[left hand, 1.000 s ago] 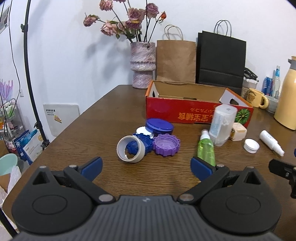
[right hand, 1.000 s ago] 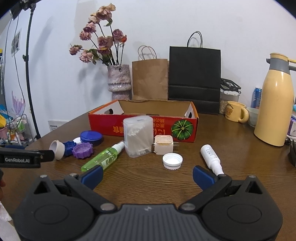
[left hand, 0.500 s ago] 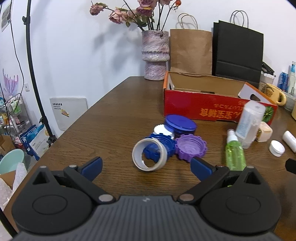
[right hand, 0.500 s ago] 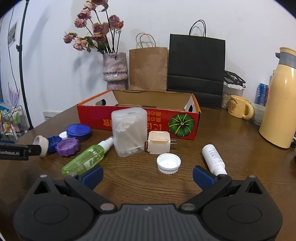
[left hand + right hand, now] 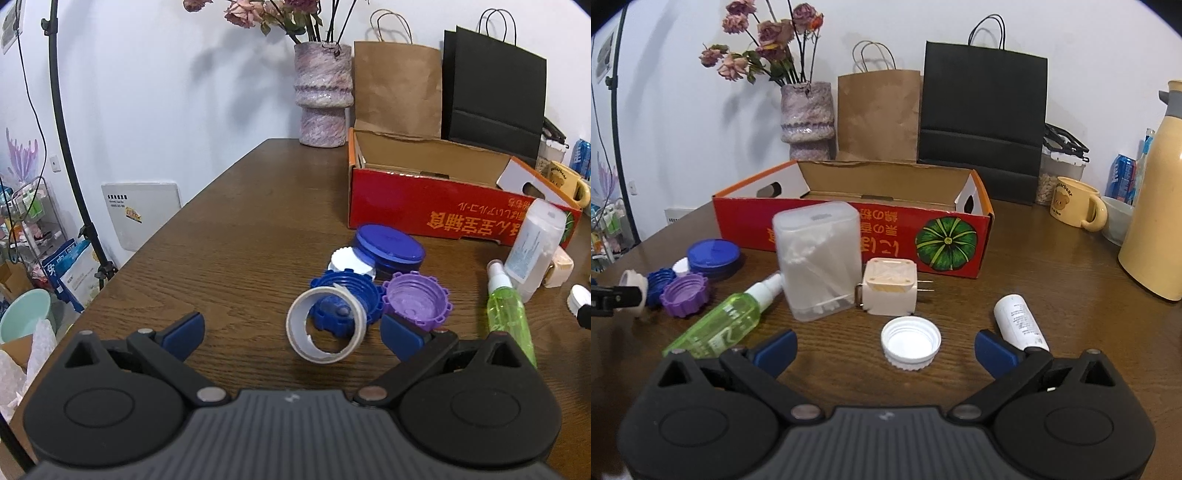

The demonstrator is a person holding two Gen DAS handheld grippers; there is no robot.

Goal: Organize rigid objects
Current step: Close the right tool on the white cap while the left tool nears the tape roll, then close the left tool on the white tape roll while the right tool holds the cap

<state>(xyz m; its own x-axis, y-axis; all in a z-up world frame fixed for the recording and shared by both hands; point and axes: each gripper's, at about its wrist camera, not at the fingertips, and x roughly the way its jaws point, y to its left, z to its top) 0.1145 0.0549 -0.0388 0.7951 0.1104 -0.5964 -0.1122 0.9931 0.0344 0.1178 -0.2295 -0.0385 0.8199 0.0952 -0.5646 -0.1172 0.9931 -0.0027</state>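
My left gripper point(image 5: 291, 334) is open, and a white tape ring point(image 5: 327, 325) stands on edge between its blue fingertips. Just behind the ring lie a dark blue cap point(image 5: 347, 295), a purple cap point(image 5: 415, 301), a small white cap point(image 5: 351, 264) and a wide blue lid point(image 5: 388, 249). My right gripper point(image 5: 884, 350) is open too, low over the table, with a white screw cap point(image 5: 910, 343) between its fingertips. Beside its right finger lies a small white bottle point(image 5: 1019, 321). A green spray bottle point(image 5: 720, 325), a clear swab box point(image 5: 818, 258) and a cream plug adapter point(image 5: 888, 291) stand before the open red cardboard box point(image 5: 849, 221).
A vase point(image 5: 807, 118) with dried flowers, a brown paper bag point(image 5: 879, 114) and a black paper bag point(image 5: 982, 118) line the wall behind the box. A yellow mug point(image 5: 1071, 206) and a tall cream flask point(image 5: 1156, 206) stand at the right. The table edge point(image 5: 155, 236) drops off on the left.
Both grippers have moved forward and lower. The tape ring now sits between the left fingers, and the white cap between the right fingers. Both stay open.
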